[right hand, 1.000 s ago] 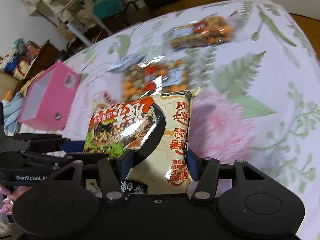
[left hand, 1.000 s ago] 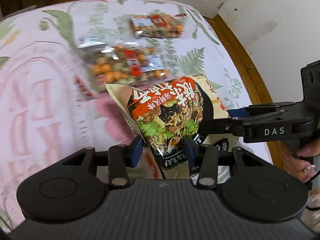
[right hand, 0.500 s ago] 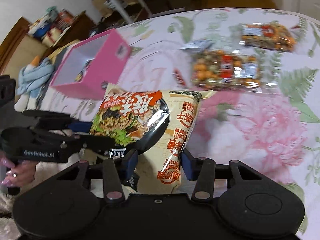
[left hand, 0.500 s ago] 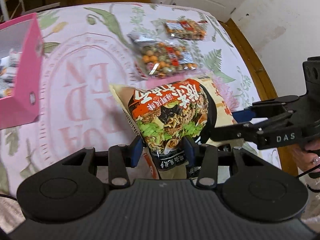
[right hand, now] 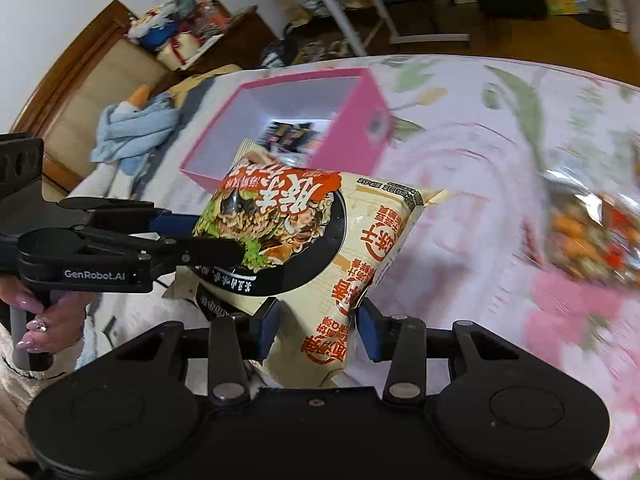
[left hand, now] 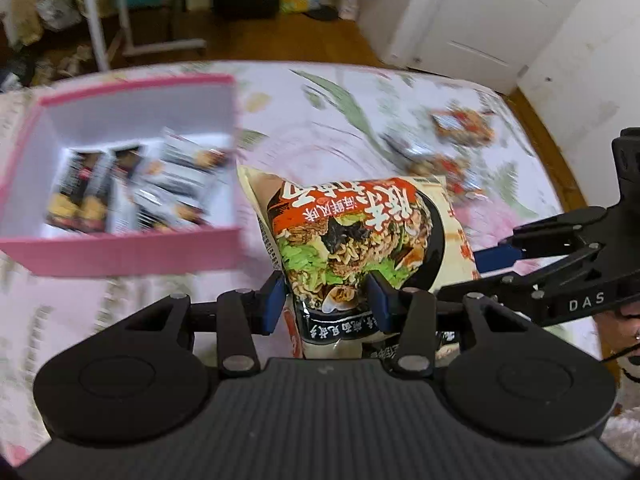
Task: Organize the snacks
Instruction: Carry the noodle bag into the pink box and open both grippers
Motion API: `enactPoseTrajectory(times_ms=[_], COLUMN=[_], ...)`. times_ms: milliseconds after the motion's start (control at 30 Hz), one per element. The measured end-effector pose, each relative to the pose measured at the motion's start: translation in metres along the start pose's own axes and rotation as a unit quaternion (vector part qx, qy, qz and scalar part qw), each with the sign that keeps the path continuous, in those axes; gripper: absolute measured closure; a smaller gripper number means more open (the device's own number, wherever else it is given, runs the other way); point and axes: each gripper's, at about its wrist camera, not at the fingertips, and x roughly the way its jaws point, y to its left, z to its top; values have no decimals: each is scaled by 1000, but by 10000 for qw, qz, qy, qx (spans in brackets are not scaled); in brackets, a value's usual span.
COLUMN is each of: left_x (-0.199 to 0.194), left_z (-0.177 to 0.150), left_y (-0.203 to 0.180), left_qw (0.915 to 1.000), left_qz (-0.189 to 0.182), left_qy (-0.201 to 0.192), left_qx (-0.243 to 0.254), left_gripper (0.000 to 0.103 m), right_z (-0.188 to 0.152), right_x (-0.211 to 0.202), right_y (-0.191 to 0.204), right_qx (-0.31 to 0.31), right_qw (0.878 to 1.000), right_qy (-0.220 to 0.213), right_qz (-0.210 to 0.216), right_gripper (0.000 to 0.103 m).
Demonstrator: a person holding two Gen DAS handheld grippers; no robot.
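A cream, red and black noodle packet (left hand: 352, 240) hangs in the air, held by both grippers. My left gripper (left hand: 326, 306) is shut on its near end; my right gripper (right hand: 318, 326) is shut on its cream side (right hand: 352, 264). The right gripper shows at the right in the left wrist view (left hand: 496, 258), and the left gripper shows at the left in the right wrist view (right hand: 192, 236). A pink box (left hand: 120, 254) with several dark snack packs inside sits left of the packet, and also shows in the right wrist view (right hand: 360, 128), beyond it.
Two clear packs of mixed nuts (left hand: 460, 148) lie on the floral cloth (left hand: 328, 120) at the far right; one shows blurred in the right wrist view (right hand: 592, 236). Beyond the cloth are wooden floor, a white door and furniture.
Both grippers have carried the noodle packet left, from beside the nut packs to next to the pink box. The box now fills the left of the left wrist view.
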Motion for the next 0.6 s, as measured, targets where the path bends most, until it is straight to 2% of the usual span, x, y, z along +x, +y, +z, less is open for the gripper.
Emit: enactPoseTrajectory(times_ms=[167, 300, 467, 600], left_x=[-11, -5, 12, 37], left_z=[23, 42, 67, 87], left_y=[36, 67, 113, 143], left_qw=[9985, 9957, 9937, 9925], left_qz=[525, 915, 1079, 1089], left_qy=[-23, -28, -187, -317], left_qx=[179, 124, -224, -452], left_gripper=[60, 60, 60, 59], right_z=[40, 69, 102, 126], right_x=[36, 66, 100, 127], right_y=[26, 39, 49, 54], right_qx=[-202, -261, -329, -475], right_qw=[9997, 9996, 9994, 9979], right_qy=[36, 1, -102, -102], right_qz=[137, 122, -68, -438], right_gripper=[55, 55, 55, 55])
